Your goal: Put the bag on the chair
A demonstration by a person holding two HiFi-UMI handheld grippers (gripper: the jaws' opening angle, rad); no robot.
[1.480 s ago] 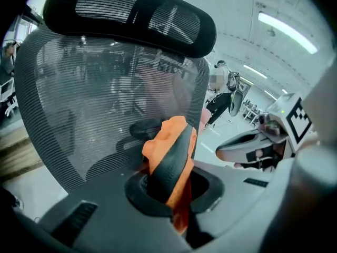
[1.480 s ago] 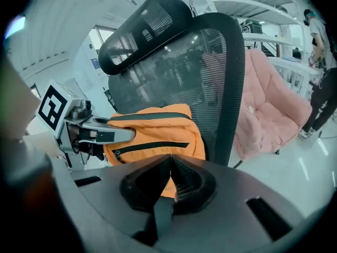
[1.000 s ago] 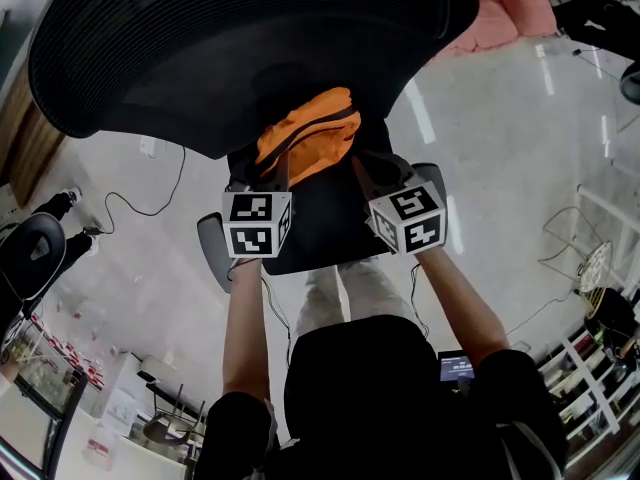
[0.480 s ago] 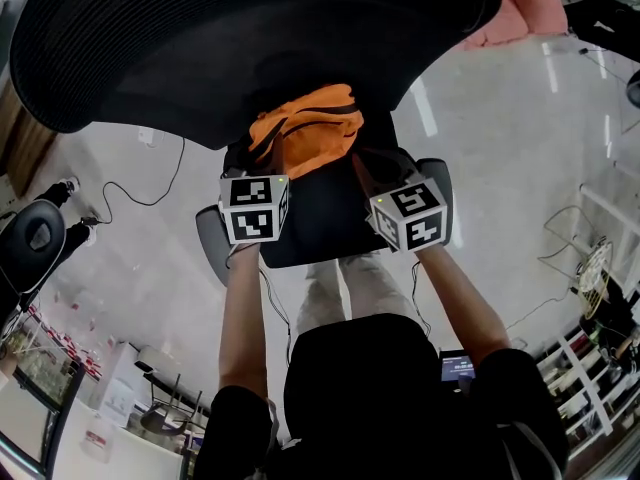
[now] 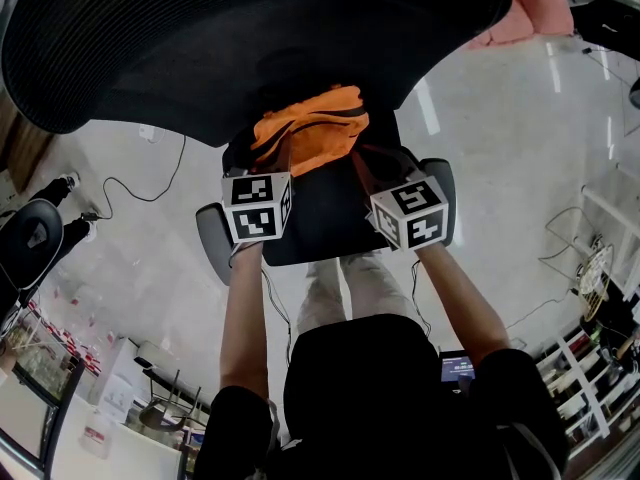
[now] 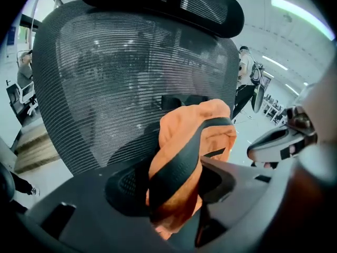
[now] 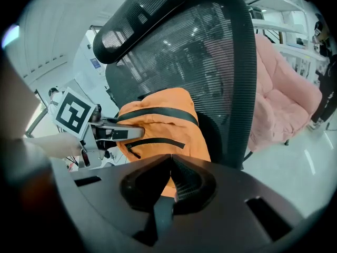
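Observation:
The orange bag (image 5: 310, 138) with black straps rests on the black seat (image 5: 320, 223) of the office chair, against its mesh back (image 5: 250, 48). My left gripper (image 5: 280, 166) is at the bag's near left side. In the left gripper view its jaws (image 6: 174, 181) are opening, and a black strap and orange fabric (image 6: 184, 141) lie loosely between them. My right gripper (image 5: 366, 168) is at the bag's right side. In its own view the jaw tips (image 7: 169, 159) meet on a fold of the bag (image 7: 158, 123).
A pink armchair (image 7: 284, 104) stands right of the chair. Cables (image 5: 140, 203) trail over the glossy floor at left, near another black chair (image 5: 30, 253). A person (image 6: 245, 83) stands far behind. The armrests (image 5: 212, 248) flank the seat.
The bag has shifted a little farther onto the seat toward the backrest and settled lower. Both grippers have moved slightly forward with it.

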